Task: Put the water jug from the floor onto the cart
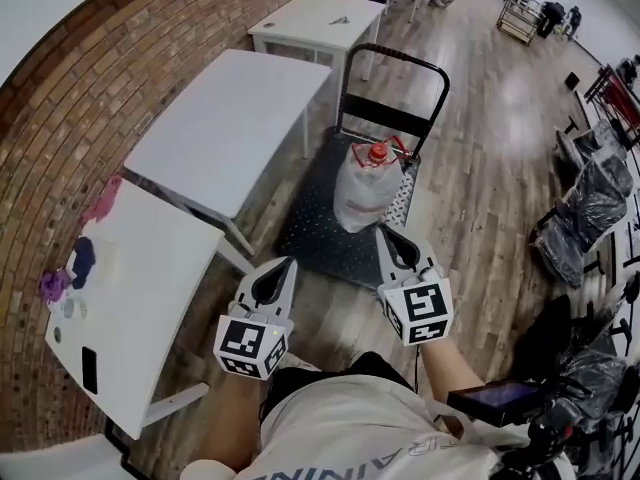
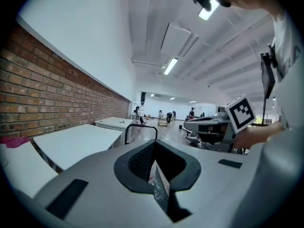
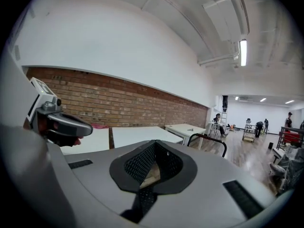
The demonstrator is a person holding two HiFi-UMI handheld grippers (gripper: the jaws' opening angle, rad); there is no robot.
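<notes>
The water jug (image 1: 362, 190), clear plastic with a red cap (image 1: 377, 152), stands upright on the black deck of the cart (image 1: 318, 230), in front of its black handle (image 1: 395, 63). Both grippers are drawn back close to my body, short of the cart's near edge and touching nothing. My left gripper (image 1: 283, 265) (image 2: 154, 165) has its jaws together with nothing between them. My right gripper (image 1: 385, 236) (image 3: 151, 167) is likewise shut and empty, its tips nearest the jug's base. Each gripper view looks level across the room, with the cart handle (image 3: 209, 137) ahead.
White tables (image 1: 235, 118) (image 1: 130, 278) line the brick wall (image 1: 60, 108) on the left of the cart; another table (image 1: 320, 23) stands beyond it. Dark wrapped chairs (image 1: 590, 208) sit at the right. People and carts are at the room's far end.
</notes>
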